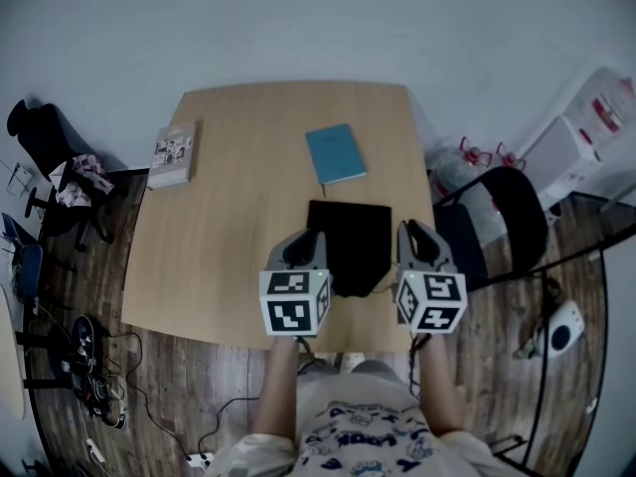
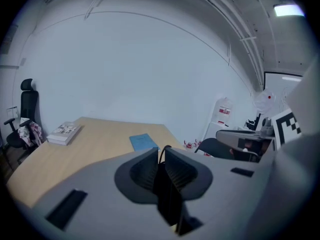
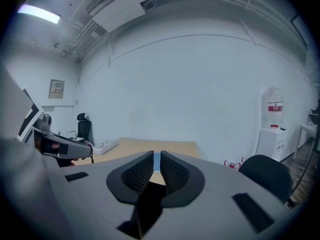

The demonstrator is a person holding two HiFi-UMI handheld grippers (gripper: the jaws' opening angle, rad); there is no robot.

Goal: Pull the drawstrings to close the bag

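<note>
A flat black bag [image 1: 348, 238] lies on the wooden table [image 1: 229, 227], its mouth toward me. My left gripper [image 1: 301, 238] sits at the bag's near left corner. In the left gripper view its jaws [image 2: 161, 151] stand almost together, with a black drawstring [image 2: 162, 156] looping up between them and dark cloth behind it. My right gripper [image 1: 412, 232] sits at the bag's near right corner. Its jaws [image 3: 156, 156] leave a thin slit at the tips, where table and notebook show through, and black cord or cloth [image 3: 150, 196] fills the gap lower down. A thin string [image 1: 382, 286] runs from the bag toward it.
A blue notebook [image 1: 335, 154] lies beyond the bag and a book [image 1: 174, 153] at the far left corner. A black chair [image 1: 507, 219] stands right of the table, an office chair [image 1: 40, 137] left, a water dispenser [image 1: 586, 132] far right. Cables [image 1: 89, 366] lie on the floor.
</note>
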